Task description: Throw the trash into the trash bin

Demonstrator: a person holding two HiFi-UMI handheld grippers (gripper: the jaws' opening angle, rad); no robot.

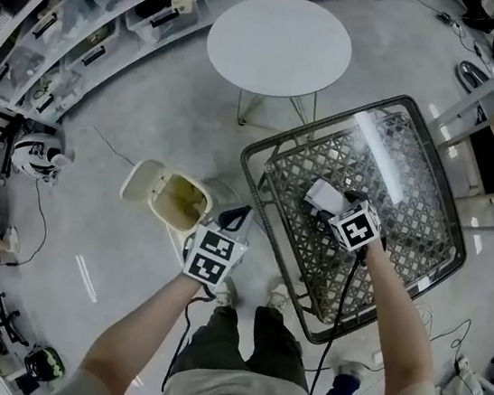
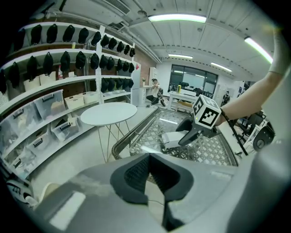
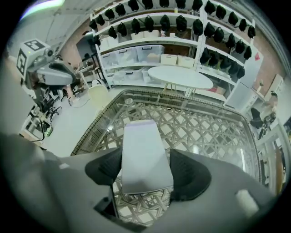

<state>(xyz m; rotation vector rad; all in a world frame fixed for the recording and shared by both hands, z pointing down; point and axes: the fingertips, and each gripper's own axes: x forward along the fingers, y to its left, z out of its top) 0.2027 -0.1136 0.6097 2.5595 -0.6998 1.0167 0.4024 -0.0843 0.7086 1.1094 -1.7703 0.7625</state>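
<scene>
A white box lies on the glass top of the wicker table, near its front left part. My right gripper reaches steeply down over it. In the right gripper view the white box fills the gap of the right gripper, with a pad against each long side. The cream trash bin stands on the floor left of the table, lid up. My left gripper hangs between bin and table, shut and empty. The left gripper view shows the left gripper with its pads together.
A round white table stands beyond the wicker table. Shelves with plastic crates run along the left wall. Cables and a white helmet lie on the floor at the left. The person's feet stand at the wicker table's near corner.
</scene>
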